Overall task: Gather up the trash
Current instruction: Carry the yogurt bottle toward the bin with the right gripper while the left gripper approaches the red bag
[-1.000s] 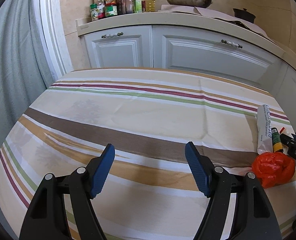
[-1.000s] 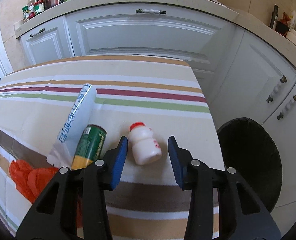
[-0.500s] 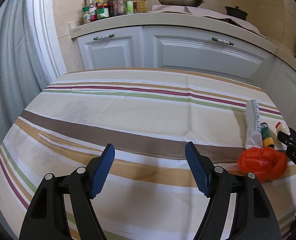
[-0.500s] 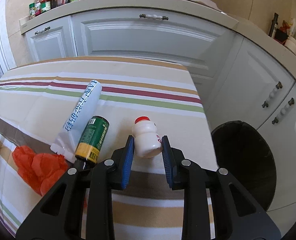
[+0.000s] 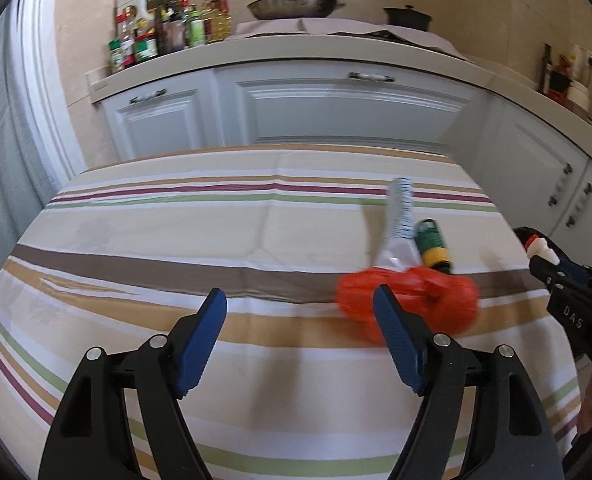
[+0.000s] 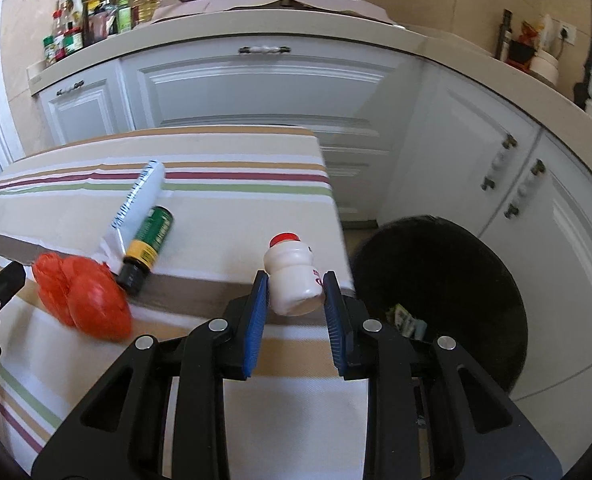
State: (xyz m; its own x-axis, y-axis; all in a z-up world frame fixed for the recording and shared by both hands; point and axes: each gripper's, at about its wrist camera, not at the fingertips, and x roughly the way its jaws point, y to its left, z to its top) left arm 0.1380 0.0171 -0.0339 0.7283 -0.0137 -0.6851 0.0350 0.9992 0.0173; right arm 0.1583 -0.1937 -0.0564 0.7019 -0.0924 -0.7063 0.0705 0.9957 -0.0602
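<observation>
Right hand-held gripper [image 6: 293, 312]: my blue pads are clamped on the small white plastic drink bottle with the red cap [image 6: 293, 280], one on each side of its body. The jaws were closing within the last second, and now they grip it.
Bottle: off the table, tilted, red cap up and away from me, base towards the camera, hanging over the table's right edge.
Bin: the round black trash bin [image 6: 456, 264] stands on the floor just right of the table, below and right of the bottle; some scraps lie inside.
Left hand-held gripper [image 5: 300, 336]: jaws wide apart, nothing between the pads, just striped cloth underneath.
Red bag: the crumpled orange-red plastic bag [image 5: 436, 296] lies on the table right beside my left gripper's right pad, partly behind it, outside the jaws. Blurred, so I can't say if they touch.
Tube: the long white printed tube-shaped packet [image 6: 137, 204] lies on the table beyond the red bag, its near end at the bag.
Green bottle: the dark green bottle with the yellow band and black cap [image 6: 147, 240] lies on its side against the tube, cap end by the red bag.
Table: striped cream tablecloth [image 5: 155, 240], white kitchen cabinets [image 6: 255, 80] behind.
</observation>
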